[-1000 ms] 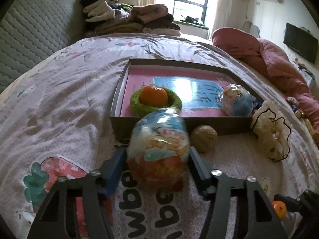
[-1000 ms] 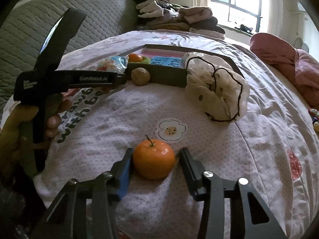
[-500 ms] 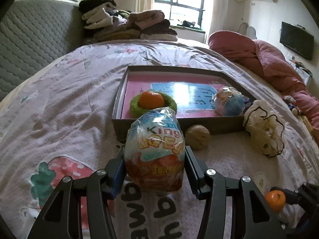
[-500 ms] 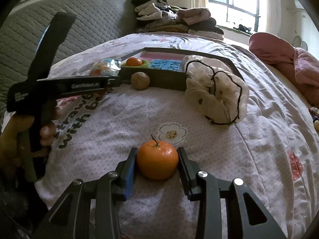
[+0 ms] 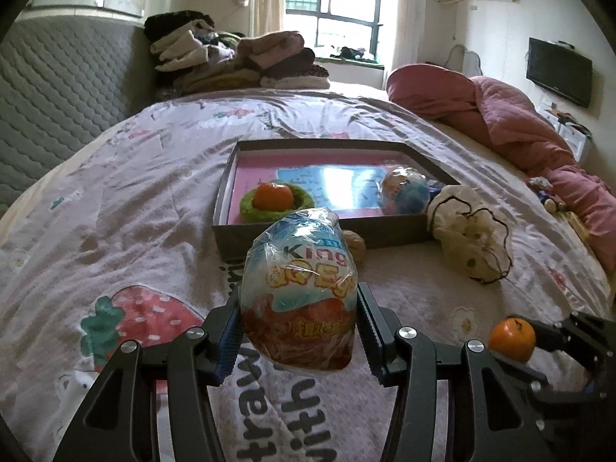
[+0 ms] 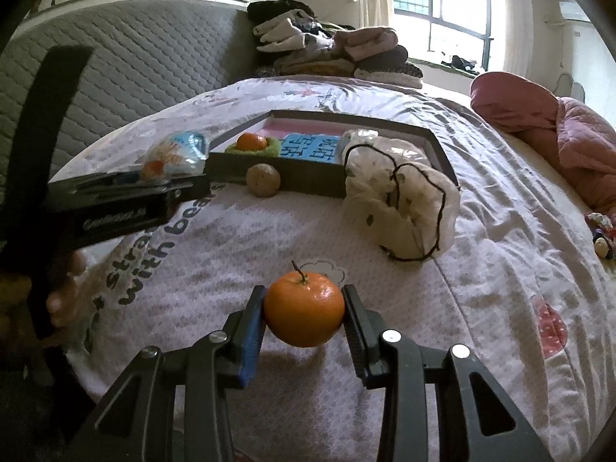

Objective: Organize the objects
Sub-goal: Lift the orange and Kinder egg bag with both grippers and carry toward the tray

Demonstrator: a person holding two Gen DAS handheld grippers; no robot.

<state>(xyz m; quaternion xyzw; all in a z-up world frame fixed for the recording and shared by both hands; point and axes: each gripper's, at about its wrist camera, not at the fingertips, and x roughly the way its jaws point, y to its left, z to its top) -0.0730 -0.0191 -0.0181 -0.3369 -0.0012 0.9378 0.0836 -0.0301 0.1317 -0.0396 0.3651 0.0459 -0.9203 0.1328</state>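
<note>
A pale quilt printed with strawberries and lettering [image 5: 161, 238] covers the bed; nearest, the left gripper [image 5: 299, 331] is clamped on a plastic-wrapped egg-shaped toy packet [image 5: 300, 292] raised off the quilt; the right gripper [image 6: 304, 317] pinches a stemmed orange tangerine [image 6: 304, 313] between its pads; beyond lie a brown walnut [image 6: 263, 180] and a crumpled cream drawstring pouch [image 6: 400, 200] against the shallow dark cardboard box [image 5: 385, 231], which holds a second tangerine in a green knitted ring [image 5: 274, 197] and another wrapped egg [image 5: 404, 191].

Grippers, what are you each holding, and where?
The left gripper pinches the wrapped toy egg by its sides; the right gripper squeezes the tangerine by its sides.
</note>
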